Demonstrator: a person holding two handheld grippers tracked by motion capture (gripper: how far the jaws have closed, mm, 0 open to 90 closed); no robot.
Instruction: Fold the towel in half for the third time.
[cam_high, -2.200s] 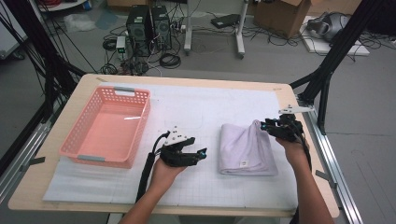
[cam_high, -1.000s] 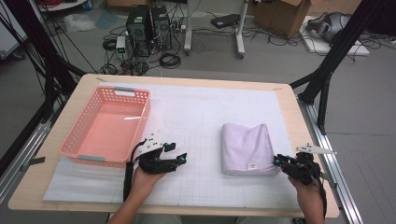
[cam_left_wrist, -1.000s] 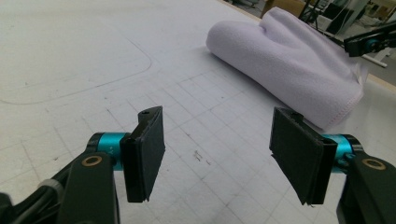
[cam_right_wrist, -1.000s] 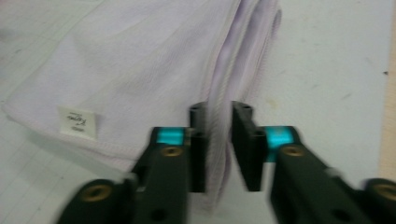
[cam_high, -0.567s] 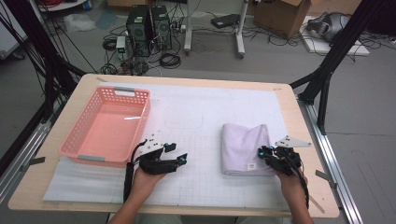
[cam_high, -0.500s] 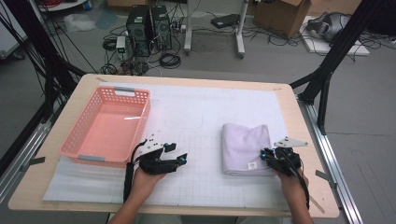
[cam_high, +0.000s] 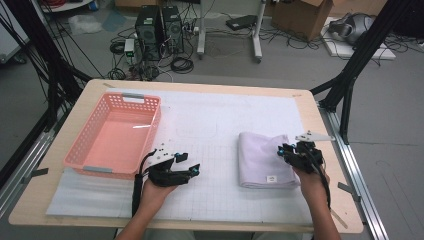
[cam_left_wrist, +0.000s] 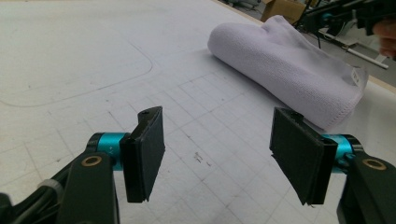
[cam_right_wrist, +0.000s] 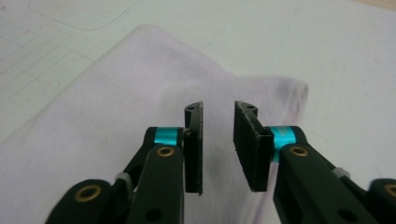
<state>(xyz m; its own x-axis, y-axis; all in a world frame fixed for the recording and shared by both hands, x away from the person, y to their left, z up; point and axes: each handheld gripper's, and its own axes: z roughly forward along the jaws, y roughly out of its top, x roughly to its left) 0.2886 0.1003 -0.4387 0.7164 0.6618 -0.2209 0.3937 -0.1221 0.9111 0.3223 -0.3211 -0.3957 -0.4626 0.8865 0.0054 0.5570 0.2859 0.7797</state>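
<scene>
A folded lavender towel (cam_high: 262, 160) (cam_left_wrist: 289, 70) (cam_right_wrist: 93, 116) lies on the right half of the white gridded mat (cam_high: 210, 115). My right gripper (cam_high: 286, 152) (cam_right_wrist: 218, 121) hovers at the towel's right edge, pointing left over the cloth. Its jaws stand a narrow gap apart and have just been opening; nothing is pinched between them. Near the front of the mat, beside the basket, my left gripper (cam_high: 191, 165) (cam_left_wrist: 219, 154) rests wide open with bare mat between its pads. It points toward the towel from some way off.
A pink plastic basket (cam_high: 155, 120) with nothing in it sits at the left of the table. The wooden table edge (cam_high: 320, 120) runs close behind the right hand. Black frame struts, computers and cables are on the floor beyond.
The right hand came from the table's front right corner up and left onto the towel's right edge. Since the oldest frame, the left hand has drawn back toward the basket and then stayed still.
</scene>
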